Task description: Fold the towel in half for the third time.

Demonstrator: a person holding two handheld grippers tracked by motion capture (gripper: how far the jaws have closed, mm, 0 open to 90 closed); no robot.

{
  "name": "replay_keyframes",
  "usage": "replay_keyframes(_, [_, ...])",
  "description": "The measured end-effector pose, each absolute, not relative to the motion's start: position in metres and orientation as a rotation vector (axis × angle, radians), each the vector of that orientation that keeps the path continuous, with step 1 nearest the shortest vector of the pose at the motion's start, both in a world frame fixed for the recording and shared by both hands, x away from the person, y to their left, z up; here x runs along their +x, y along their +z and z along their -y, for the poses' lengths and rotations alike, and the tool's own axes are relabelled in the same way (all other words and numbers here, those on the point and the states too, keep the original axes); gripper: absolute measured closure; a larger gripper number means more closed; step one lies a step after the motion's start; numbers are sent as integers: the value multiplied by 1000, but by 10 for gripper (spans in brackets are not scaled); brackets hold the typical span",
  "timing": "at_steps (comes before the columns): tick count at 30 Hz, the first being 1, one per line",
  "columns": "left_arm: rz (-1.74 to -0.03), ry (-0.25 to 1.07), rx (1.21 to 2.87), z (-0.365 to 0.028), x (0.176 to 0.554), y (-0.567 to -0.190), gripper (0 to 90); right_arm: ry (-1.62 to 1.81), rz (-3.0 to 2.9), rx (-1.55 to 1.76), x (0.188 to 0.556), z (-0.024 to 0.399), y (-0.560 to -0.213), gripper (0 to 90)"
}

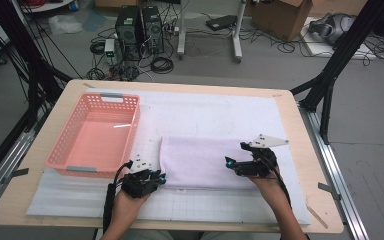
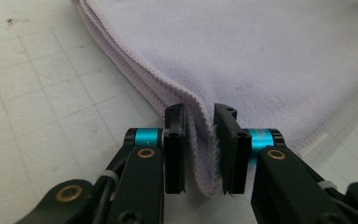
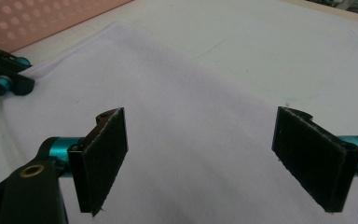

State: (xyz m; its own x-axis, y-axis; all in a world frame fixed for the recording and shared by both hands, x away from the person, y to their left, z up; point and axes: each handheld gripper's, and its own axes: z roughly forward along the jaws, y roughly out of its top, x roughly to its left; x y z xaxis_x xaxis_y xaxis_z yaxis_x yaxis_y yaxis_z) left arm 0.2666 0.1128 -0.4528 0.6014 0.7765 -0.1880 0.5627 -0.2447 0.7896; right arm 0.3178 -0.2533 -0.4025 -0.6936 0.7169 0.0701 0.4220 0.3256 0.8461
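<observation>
High view, pink basket (image 1: 96, 135) empty, towel (image 1: 205, 160) beside

A grey floor (image 1: 280, 70) lies beyond the wooden table (image 1: 300, 130). Behind the table stand two black computer towers (image 1: 140, 25) among tangled cables (image 1: 161, 64). A cardboard box (image 1: 280, 17) sits farther right of them.

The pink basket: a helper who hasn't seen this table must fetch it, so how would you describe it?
On the white mat covering the wooden table, look to the far left. The pink perforated plastic basket sits there, left of the folded lavender towel. It is the one rigid, walled container.
</observation>
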Motion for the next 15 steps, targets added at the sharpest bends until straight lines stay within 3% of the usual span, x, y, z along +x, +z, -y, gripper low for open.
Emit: replay_keyframes(15, [-1165, 187, 1871, -115, 272, -453, 823, 1197, -2485, 912, 369, 151, -397, 166])
